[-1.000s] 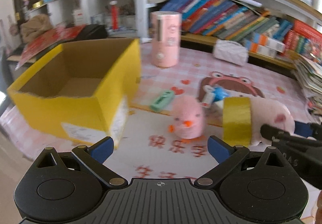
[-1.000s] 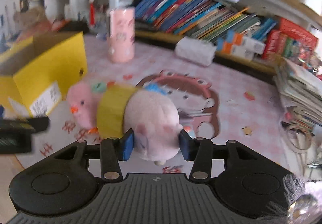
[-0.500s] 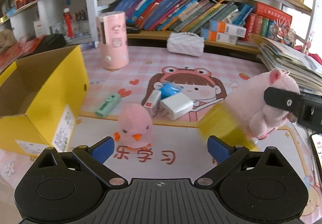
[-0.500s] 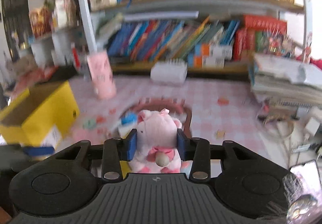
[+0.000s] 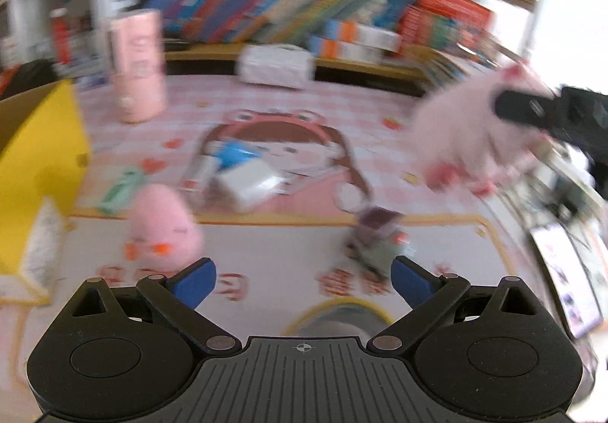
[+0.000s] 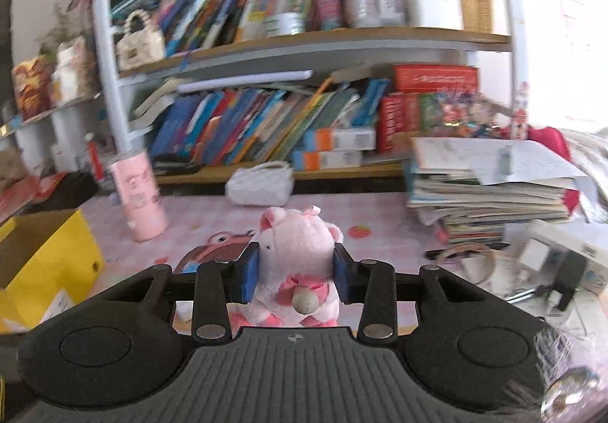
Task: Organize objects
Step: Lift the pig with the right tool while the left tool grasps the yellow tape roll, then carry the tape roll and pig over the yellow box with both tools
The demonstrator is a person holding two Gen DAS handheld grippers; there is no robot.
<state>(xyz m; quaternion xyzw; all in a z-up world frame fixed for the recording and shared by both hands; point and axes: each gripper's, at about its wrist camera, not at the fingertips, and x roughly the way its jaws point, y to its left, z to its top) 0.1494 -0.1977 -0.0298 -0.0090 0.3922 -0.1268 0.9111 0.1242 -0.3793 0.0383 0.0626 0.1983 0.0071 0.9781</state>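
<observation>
My right gripper (image 6: 296, 267) is shut on a pink pig plush (image 6: 300, 244) and holds it upright, above the pink mat. The blurred left wrist view shows the same pig (image 5: 471, 134) in the air at the right. My left gripper (image 5: 303, 280) is open and empty, low over the mat's front part. A pink chick plush (image 5: 163, 229) sits just ahead of its left finger. A yellow tape roll (image 5: 338, 313) lies on the mat under the gripper. The open yellow cardboard box (image 5: 34, 157) stands at the left.
Mid-mat lie a white charger (image 5: 250, 183), a blue item (image 5: 235, 153), a green case (image 5: 117, 191) and a small toy (image 5: 376, 237). A pink cylinder (image 6: 138, 195) and a white pouch (image 6: 260, 183) stand at the back. At the right are paper stacks (image 6: 486, 195) and plugs (image 6: 551, 252).
The right gripper closed on the pig and lifted it up and to the right. The yellow tape roll came off the pig and dropped to the mat. The left gripper swung right.
</observation>
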